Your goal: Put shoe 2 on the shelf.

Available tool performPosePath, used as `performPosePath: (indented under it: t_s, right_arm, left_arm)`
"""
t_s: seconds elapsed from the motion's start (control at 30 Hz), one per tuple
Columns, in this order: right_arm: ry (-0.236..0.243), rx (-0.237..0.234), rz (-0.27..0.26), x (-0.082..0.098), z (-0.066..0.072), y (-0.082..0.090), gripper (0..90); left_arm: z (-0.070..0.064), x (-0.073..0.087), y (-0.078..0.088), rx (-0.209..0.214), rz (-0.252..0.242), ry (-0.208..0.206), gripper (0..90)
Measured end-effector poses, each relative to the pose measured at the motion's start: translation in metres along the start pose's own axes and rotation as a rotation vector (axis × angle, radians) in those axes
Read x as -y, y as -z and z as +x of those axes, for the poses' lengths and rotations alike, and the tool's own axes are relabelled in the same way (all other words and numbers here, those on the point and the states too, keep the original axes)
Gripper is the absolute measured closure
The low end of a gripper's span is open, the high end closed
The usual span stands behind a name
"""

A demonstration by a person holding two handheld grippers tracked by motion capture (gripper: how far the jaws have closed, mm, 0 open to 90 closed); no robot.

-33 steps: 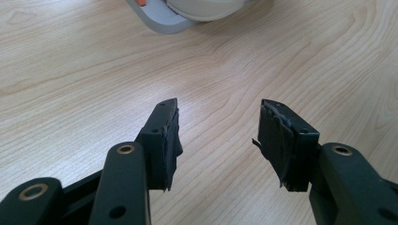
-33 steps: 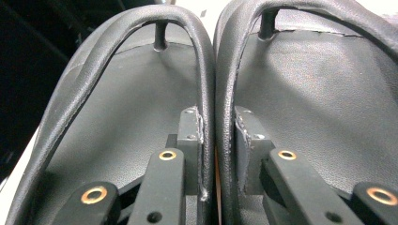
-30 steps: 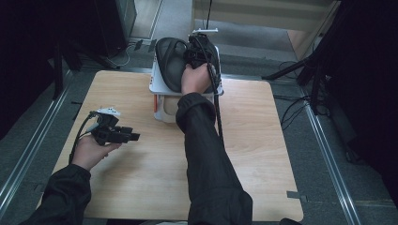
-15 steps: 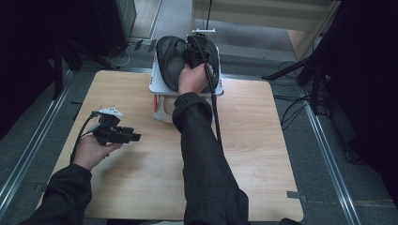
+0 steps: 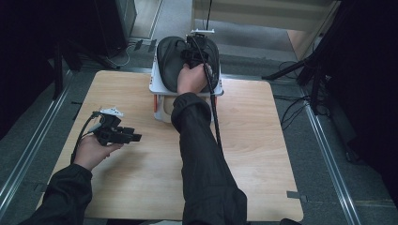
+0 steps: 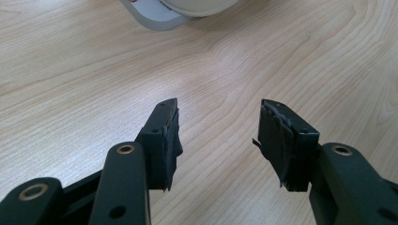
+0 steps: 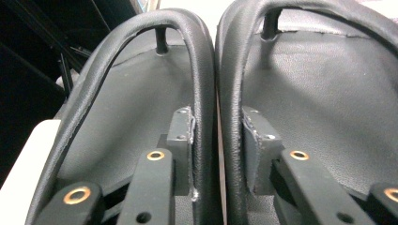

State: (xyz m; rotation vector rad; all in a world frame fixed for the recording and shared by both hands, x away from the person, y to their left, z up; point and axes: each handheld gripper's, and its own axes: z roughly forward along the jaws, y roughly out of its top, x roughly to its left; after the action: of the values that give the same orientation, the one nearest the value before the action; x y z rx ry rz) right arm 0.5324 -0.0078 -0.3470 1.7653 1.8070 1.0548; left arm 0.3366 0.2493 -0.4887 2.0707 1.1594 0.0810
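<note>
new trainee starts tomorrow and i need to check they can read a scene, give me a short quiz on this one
1. True or false: the left tongs hold a shoe.
2. Where do the two black shoes sit? A: on the floor. B: on the white stand at the table's far edge. C: in the person's left hand.
3. What lies between the jaws of the right tongs?

Key
1. False: they stand open over bare wood.
2. B.
3. The adjoining sides of the two shoes, one jaw inside each. The jaws have just been opening, and whether the pads press cannot be told.
</note>
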Motion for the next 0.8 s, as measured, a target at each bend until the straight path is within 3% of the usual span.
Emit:
performPosePath:
  t_s: [0.2, 0.47, 0.8]
  right_arm:
    - [0.011, -0.017, 0.006, 0.000, 0.000, 0.002, 62.2]
    - [-0.023, -0.052, 0.006, 0.001, -0.004, 0.005, 57.9]
    - [0.042, -0.076, 0.002, 0.006, -0.007, 0.018, 56.3]
  left_arm:
    - [0.000, 0.000, -0.001, -0.006, 0.000, -0.001, 49.1]
    - [-0.001, 0.000, -0.001, -0.006, 0.003, -0.007, 49.1]
    - [-0.001, -0.002, -0.003, -0.011, 0.004, -0.007, 49.1]
